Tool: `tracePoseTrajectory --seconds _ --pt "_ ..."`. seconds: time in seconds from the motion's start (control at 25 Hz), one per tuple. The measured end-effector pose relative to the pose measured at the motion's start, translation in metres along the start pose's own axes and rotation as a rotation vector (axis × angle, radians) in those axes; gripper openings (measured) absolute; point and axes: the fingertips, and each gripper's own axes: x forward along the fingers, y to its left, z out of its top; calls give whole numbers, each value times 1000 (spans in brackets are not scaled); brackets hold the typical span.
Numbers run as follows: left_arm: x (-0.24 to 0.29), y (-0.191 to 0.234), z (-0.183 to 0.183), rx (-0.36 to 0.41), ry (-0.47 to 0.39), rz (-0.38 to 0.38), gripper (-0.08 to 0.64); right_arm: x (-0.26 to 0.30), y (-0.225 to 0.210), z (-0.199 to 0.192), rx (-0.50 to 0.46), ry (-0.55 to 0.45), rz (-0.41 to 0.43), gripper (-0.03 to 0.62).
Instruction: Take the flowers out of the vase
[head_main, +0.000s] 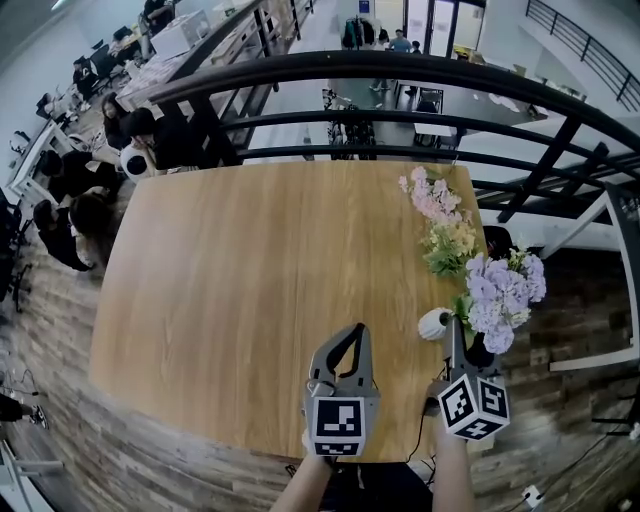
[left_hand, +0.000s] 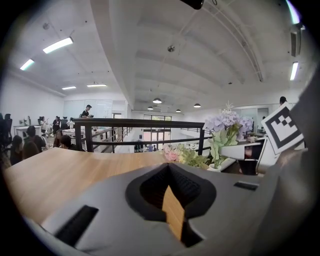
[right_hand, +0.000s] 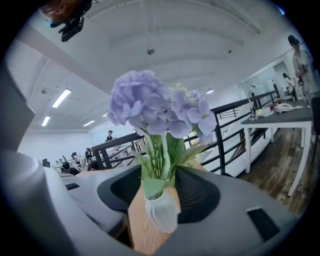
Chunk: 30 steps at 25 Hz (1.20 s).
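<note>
A small white vase (head_main: 435, 323) stands near the right front corner of the wooden table (head_main: 230, 290) and holds purple hydrangeas (head_main: 505, 290). My right gripper (head_main: 462, 345) is open right behind the vase. In the right gripper view the vase (right_hand: 161, 212) and the green stems sit in the gap between the jaws, with the purple blooms (right_hand: 155, 105) above; the pads do not press on it. My left gripper (head_main: 345, 340) hovers over the table's front edge, left of the vase, shut and empty. From the left gripper (left_hand: 170, 167) view, the hydrangeas (left_hand: 227, 122) stand to the right.
Pink and yellow flowers (head_main: 440, 215) lie on the table beyond the vase. A black railing (head_main: 400, 75) curves round the table's far side. People sit at desks (head_main: 70, 180) beyond the left edge. A white table (right_hand: 280, 117) stands on the wood floor to the right.
</note>
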Motion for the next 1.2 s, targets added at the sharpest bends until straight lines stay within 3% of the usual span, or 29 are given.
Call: tracePoseTrajectory --seconds 0.24,0.32,0.44,0.64,1.2 --pt "3 6 -5 -3 15 8 32 12 0 3 19 -14 17 232" --pt "4 8 -6 -5 20 11 32 15 0 5 22 -21 29 179" --pt "6 9 -9 -9 26 15 32 18 1 7 13 -29 38 169" --pt "7 12 -12 -13 32 19 32 17 4 9 -33 -42 31 75" --pt "0 15 -8 -11 17 33 32 11 11 19 -93 -75 47 46"
